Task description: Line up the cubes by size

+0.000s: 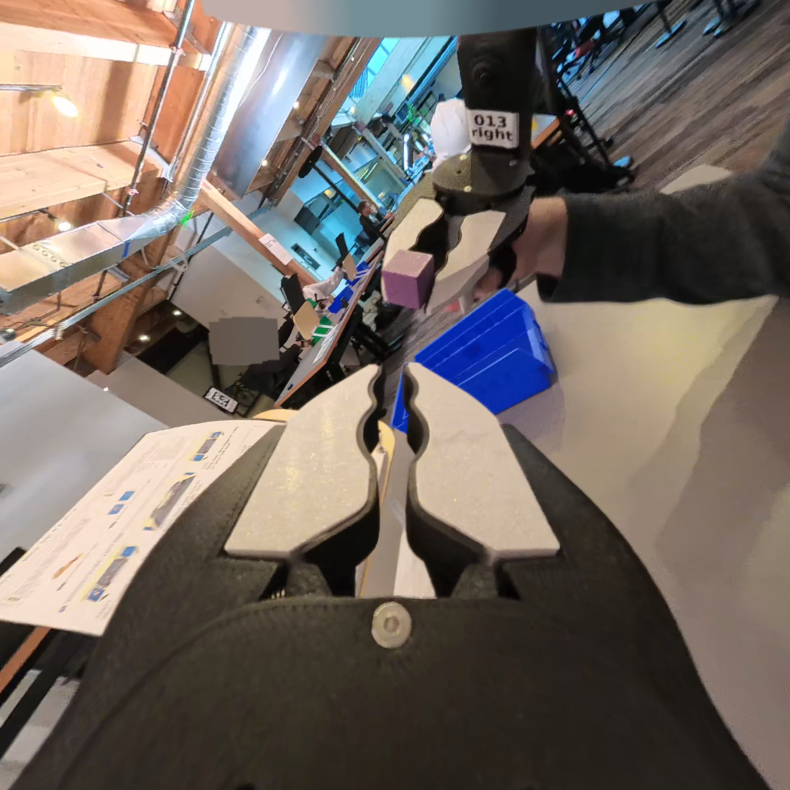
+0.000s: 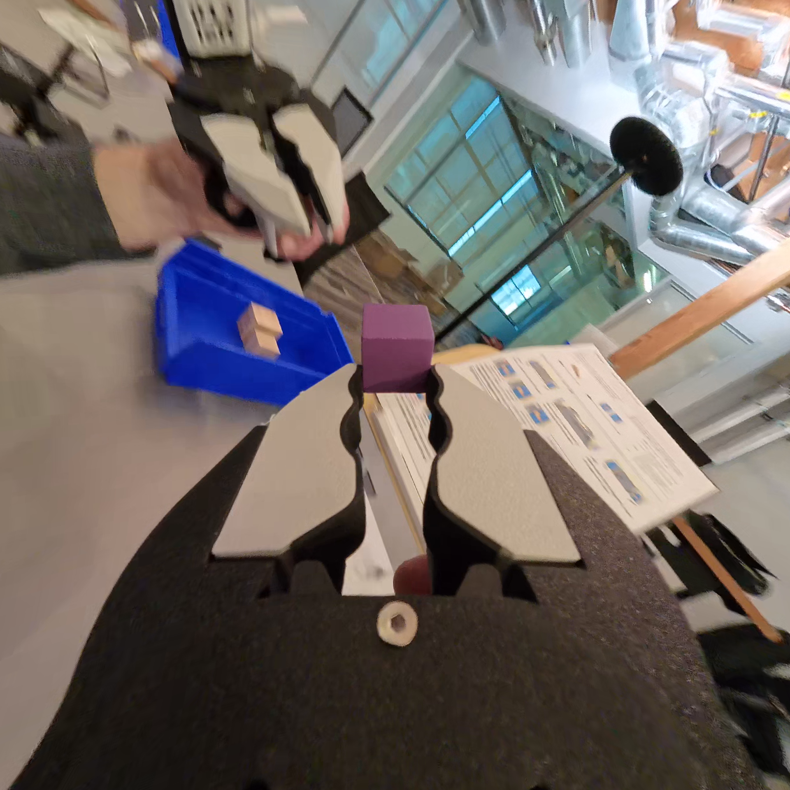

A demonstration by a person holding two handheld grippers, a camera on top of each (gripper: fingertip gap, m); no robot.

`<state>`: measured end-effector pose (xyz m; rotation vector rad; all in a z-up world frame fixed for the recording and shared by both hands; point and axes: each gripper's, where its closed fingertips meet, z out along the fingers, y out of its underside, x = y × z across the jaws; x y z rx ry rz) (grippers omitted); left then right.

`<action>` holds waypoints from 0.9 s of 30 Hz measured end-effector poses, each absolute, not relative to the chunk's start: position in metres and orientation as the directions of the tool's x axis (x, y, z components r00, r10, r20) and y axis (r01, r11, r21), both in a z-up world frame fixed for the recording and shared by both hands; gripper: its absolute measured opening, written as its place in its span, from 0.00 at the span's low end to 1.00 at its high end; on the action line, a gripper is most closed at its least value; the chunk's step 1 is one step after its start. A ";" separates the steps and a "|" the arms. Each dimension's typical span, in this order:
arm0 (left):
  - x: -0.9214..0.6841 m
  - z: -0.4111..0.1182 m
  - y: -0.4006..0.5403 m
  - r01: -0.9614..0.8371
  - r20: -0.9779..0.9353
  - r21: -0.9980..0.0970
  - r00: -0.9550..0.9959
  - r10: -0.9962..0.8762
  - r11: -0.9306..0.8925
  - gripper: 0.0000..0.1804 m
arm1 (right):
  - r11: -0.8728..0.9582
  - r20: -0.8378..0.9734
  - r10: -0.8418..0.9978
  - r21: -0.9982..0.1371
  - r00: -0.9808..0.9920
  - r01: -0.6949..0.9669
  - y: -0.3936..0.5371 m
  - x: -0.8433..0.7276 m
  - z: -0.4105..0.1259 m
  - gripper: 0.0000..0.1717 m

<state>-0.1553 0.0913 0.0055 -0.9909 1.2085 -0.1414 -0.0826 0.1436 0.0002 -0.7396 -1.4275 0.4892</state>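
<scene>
Two small tan wooden cubes (image 2: 260,335) inside the blue plastic bin (image 2: 205,376) are shown only in the right wrist view. A purple foam cube (image 2: 397,348) is gripped at the tips of the right gripper (image 2: 395,380), held level above the grey table (image 2: 77,384); no long axis is presented. The left gripper (image 1: 392,376) is seen narrowly parted, with nothing between its fingers.

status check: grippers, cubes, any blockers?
Right gripper clamps purple cube, airborne. Left gripper holds nothing, jaws slightly apart. Wooden cubes in blue bin. No blockers.
</scene>
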 end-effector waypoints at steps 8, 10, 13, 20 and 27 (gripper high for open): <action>-0.172 0.023 0.084 -0.487 -0.768 -0.639 0.442 -0.463 0.595 0.04 | 0.529 0.726 0.687 -0.505 0.005 0.682 0.276 0.059 -0.062 0.16; -0.175 0.025 0.084 -0.509 -0.777 -0.628 0.448 -0.442 0.589 0.03 | 0.467 0.704 0.709 -0.425 -0.042 0.776 0.305 0.089 -0.085 0.16; -0.177 0.029 0.082 -0.514 -0.780 -0.624 0.457 -0.428 0.589 0.03 | 0.379 0.605 0.788 -0.336 -0.111 0.862 0.337 0.120 -0.130 0.16; -0.168 0.038 0.077 -0.507 -0.775 -0.627 0.478 -0.412 0.591 0.03 | 0.318 0.391 0.891 -0.170 -0.233 0.933 0.374 0.142 -0.226 0.16; -0.151 0.042 0.068 -0.501 -0.794 -0.604 0.451 -0.408 0.620 0.03 | 0.318 0.253 0.917 0.001 -0.307 0.948 0.393 0.151 -0.281 0.16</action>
